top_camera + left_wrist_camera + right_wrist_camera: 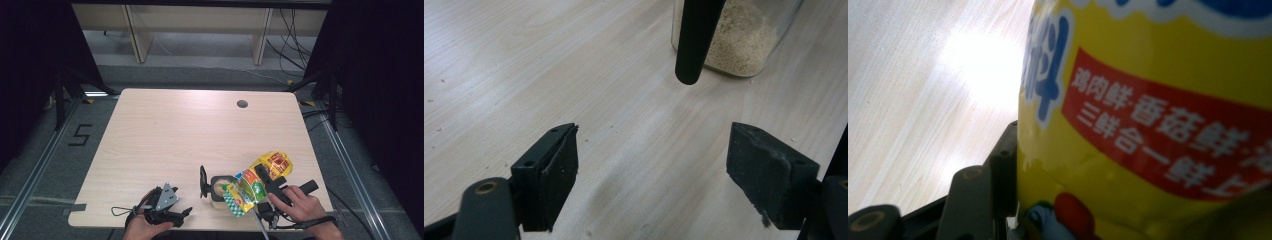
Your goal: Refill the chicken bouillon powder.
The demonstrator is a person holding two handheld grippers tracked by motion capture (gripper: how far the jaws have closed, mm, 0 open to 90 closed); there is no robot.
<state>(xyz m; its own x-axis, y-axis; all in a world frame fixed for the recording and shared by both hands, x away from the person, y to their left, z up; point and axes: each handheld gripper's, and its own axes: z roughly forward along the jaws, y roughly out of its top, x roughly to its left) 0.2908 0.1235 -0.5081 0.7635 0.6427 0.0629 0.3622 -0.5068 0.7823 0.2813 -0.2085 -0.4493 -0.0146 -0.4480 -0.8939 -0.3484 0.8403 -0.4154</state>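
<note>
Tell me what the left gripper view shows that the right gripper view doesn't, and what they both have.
Left gripper view alone: the glass jar partly filled with pale granules, a black handle in front of it, and the left gripper with its jaws wide apart and nothing between them. Right gripper view alone: the yellow seasoning bag with a red band of Chinese print, pressed against a jaw of the right gripper, whose other jaw is hidden by the bag. Both share the light wooden table.
</note>
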